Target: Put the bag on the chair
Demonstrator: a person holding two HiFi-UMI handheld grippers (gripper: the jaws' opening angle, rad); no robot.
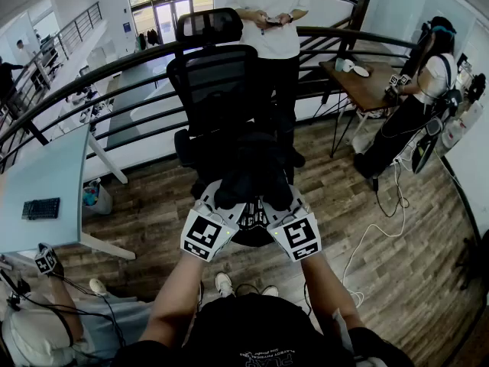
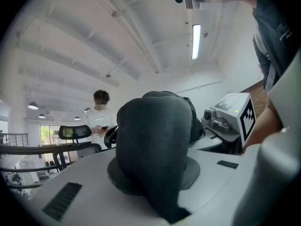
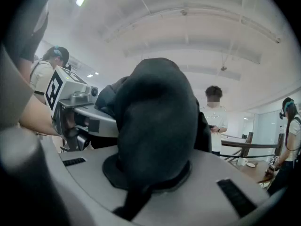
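The bag (image 1: 252, 182) covers the seat of the chair (image 1: 221, 90) and the tips of the left gripper (image 1: 216, 205) and right gripper (image 1: 296, 205) in the head view. The chair base is mostly hidden behind them, and the standing person (image 1: 271, 29) is cut off by the top edge.

A person in a white shirt (image 1: 269, 21) stands at the curved black railing (image 1: 336, 33), both hands on a small dark object; to the right a wooden surface (image 1: 370, 90) carries a white cup (image 1: 348, 65) and a plate (image 1: 361, 71); a second person (image 1: 420, 98), in a white top and dark trousers, stands just beside it; a white cable (image 1: 380, 232) trails across the wooden floor (image 1: 412, 281); at the left a pale surface (image 1: 46, 174) holds a black keyboard (image 1: 40, 208); overhead, a long ceiling light (image 2: 196, 41) glows.
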